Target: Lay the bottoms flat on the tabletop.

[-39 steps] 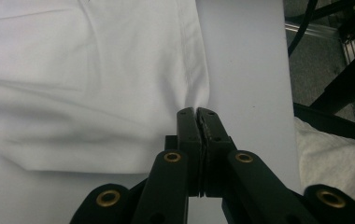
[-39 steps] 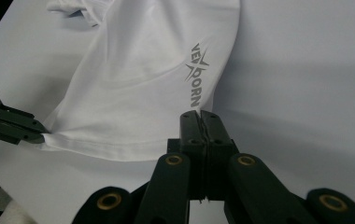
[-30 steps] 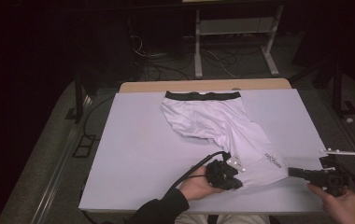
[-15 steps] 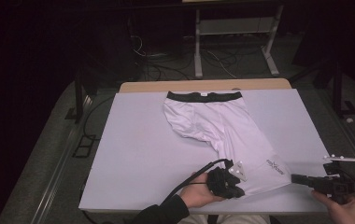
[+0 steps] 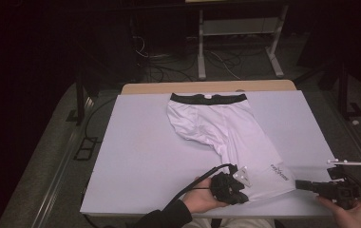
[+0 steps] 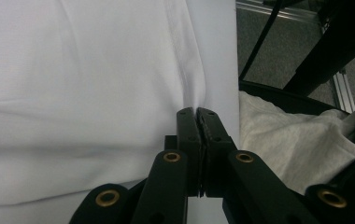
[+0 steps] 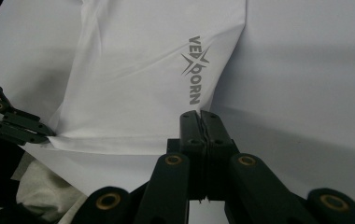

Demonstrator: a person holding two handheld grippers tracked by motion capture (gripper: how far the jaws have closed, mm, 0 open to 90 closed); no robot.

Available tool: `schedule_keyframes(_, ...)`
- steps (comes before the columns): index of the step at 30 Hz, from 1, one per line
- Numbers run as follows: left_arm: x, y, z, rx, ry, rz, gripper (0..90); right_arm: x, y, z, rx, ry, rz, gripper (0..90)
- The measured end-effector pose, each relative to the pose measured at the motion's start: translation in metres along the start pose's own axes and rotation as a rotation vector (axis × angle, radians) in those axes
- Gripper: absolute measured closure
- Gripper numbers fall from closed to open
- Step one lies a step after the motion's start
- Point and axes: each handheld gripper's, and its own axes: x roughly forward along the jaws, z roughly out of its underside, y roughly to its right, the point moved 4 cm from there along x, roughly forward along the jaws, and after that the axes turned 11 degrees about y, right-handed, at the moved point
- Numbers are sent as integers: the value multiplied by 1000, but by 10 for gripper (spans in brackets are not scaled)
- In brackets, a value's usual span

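Note:
White shorts (image 5: 226, 133) with a black waistband (image 5: 208, 99) lie flat on the white table (image 5: 136, 156), one leg stretched toward the near edge. My left gripper (image 5: 245, 196) is shut on the left end of that leg's hem; the fabric (image 6: 96, 70) puckers at its tips (image 6: 196, 111). My right gripper (image 5: 297, 184) is shut at the hem's right corner, just below the grey logo (image 7: 195, 70). Its closed tips (image 7: 199, 114) meet the cloth's edge. The left gripper's jaws (image 7: 21, 128) also appear there, pinching the hem.
A wooden table edge (image 5: 207, 87) shows behind the white surface. A metal desk frame (image 5: 238, 28) and cables (image 5: 169, 66) stand on the floor beyond. Metal rails (image 5: 81, 147) run along the left. The person's pale clothing (image 6: 297, 144) sits close behind the near edge.
Both grippers have drawn slightly toward the near edge, and the right one has moved outward. The shorts' leg now lies longer and flatter.

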Motion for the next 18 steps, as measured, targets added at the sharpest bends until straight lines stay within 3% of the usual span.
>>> schedule_keyframes(18,2,0,2,1,-22,22,874,0,-3,1,-10,-21,-9,872)
